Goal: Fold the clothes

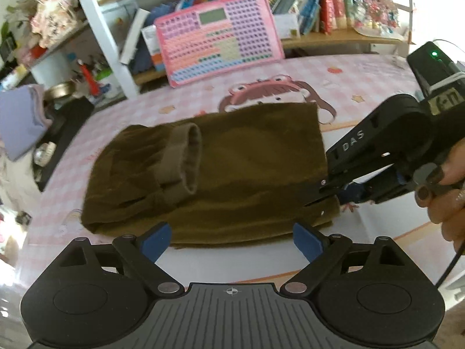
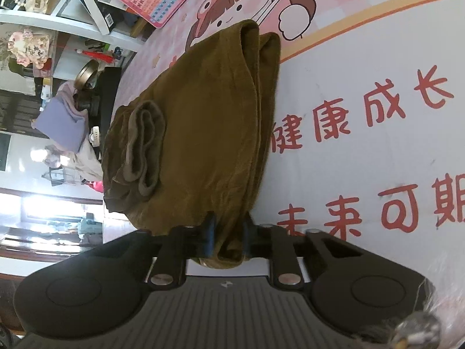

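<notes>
Left wrist view: an olive-brown garment (image 1: 232,168) is seen lying partly folded on a pink printed table mat (image 1: 363,75), a ribbed cuff (image 1: 186,160) turned up on its top face.
Right wrist view: the same garment (image 2: 203,133) is seen lengthwise, its stacked layers along the right side, and its near edge is bunched between the blue pads.
Right gripper (image 2: 228,237): narrow and clamped on the garment's near edge; cloth is visibly pinched between the fingers. It is also seen in the left wrist view (image 1: 325,192) at the garment's right edge, held by a hand (image 1: 447,186).
Left gripper (image 1: 231,237): jaws stand wide, nothing between them; the pads sit just above the garment's near hem, and contact cannot be confirmed.
Step in hand: judged to be the taking of an edge for a further fold, one side gripped, the other not yet.
Next move: judged to call for the left gripper to be closed on the near hem, then for both edges to be lifted together and carried across evenly, so the layers are not dragged askew.
Hidden: the underside layers and the number of folds cannot be counted; the right fingertips are buried in cloth.
Cut off: the person, apart from one hand.
Hard to make out: the shelf clutter (image 1: 305,8), blurred by the lens.
</notes>
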The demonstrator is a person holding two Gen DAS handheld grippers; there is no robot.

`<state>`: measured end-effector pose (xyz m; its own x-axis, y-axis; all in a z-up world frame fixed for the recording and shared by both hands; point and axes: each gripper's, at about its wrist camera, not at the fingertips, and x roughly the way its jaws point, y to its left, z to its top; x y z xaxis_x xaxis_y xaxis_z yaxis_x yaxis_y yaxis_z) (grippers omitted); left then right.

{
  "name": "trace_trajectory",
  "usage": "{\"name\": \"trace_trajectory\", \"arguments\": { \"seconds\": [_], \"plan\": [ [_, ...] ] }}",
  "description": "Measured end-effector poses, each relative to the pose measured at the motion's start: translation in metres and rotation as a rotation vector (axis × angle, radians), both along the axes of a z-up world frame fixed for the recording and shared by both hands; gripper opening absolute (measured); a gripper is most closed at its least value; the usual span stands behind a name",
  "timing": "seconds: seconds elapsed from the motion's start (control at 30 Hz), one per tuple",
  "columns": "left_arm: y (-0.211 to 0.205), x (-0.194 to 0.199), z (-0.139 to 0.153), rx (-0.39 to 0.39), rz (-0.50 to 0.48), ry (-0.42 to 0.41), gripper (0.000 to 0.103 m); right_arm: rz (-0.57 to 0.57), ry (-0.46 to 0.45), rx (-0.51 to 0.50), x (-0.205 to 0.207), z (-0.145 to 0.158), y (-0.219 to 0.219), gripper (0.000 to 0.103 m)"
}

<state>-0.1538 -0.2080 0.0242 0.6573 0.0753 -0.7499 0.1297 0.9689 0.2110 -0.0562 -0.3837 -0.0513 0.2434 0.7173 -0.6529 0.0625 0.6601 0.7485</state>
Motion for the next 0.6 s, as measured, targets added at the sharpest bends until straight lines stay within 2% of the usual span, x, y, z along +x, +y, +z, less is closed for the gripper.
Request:
{"name": "trace_trajectory", "arguments": {
  "seconds": [0.1, 0.2, 0.4, 0.6],
  "plan": [
    [-0.006, 0.003, -0.003, 0.014, -0.041, 0.009, 0.093, -0.010, -0.027, 0.057, -0.001, 0.007, -0.004, 0.008],
    [-0.017, 0.007, -0.008, 0.063, -0.108, 0.013, 0.093, -0.017, -0.059, 0.109, 0.000, 0.016, -0.006, 0.008],
    [-0.036, 0.022, -0.022, 0.171, -0.210, 0.019, 0.092, -0.006, -0.073, 0.107, 0.003, 0.024, -0.001, 0.008],
    [-0.049, 0.032, -0.034, 0.263, -0.271, 0.016, 0.075, 0.003, -0.075, 0.094, 0.004, 0.025, 0.001, 0.008]
  ]
}}
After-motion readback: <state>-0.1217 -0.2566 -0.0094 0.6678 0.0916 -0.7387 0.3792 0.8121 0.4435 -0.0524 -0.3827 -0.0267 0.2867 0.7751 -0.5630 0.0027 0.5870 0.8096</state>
